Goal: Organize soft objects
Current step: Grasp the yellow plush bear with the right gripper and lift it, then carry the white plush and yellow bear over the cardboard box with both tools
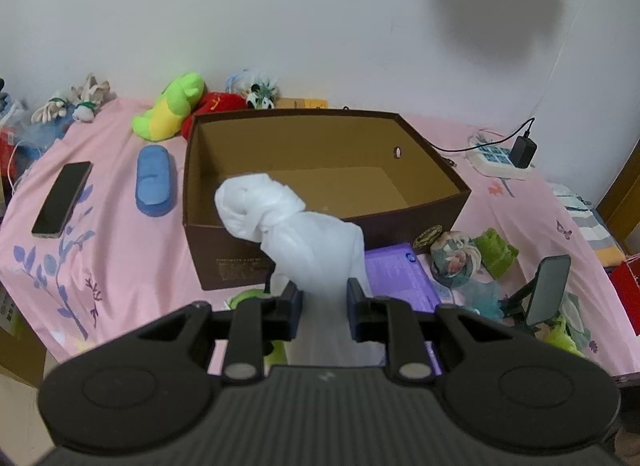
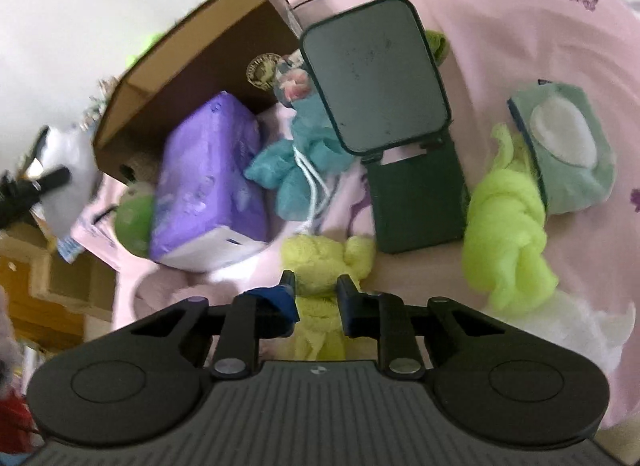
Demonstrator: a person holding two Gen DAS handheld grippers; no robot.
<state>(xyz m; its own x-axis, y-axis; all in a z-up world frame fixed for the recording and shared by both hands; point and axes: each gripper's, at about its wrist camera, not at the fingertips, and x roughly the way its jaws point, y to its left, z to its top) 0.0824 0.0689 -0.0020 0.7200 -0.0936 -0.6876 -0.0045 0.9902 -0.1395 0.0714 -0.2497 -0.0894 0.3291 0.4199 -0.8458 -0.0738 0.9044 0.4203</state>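
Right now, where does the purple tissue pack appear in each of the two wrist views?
Left wrist view: the purple tissue pack lies low and right of centre, partly hidden behind the white cloth in the left claw.
Right wrist view: it lies left of centre, blurred, its far end at the box.
Shared landmark: the brown cardboard box beside it.

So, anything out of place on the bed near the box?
Yes: a phone lies flat left of the empty box, and a power strip with a plugged-in charger sits on the pink sheet, hard items among soft ones.
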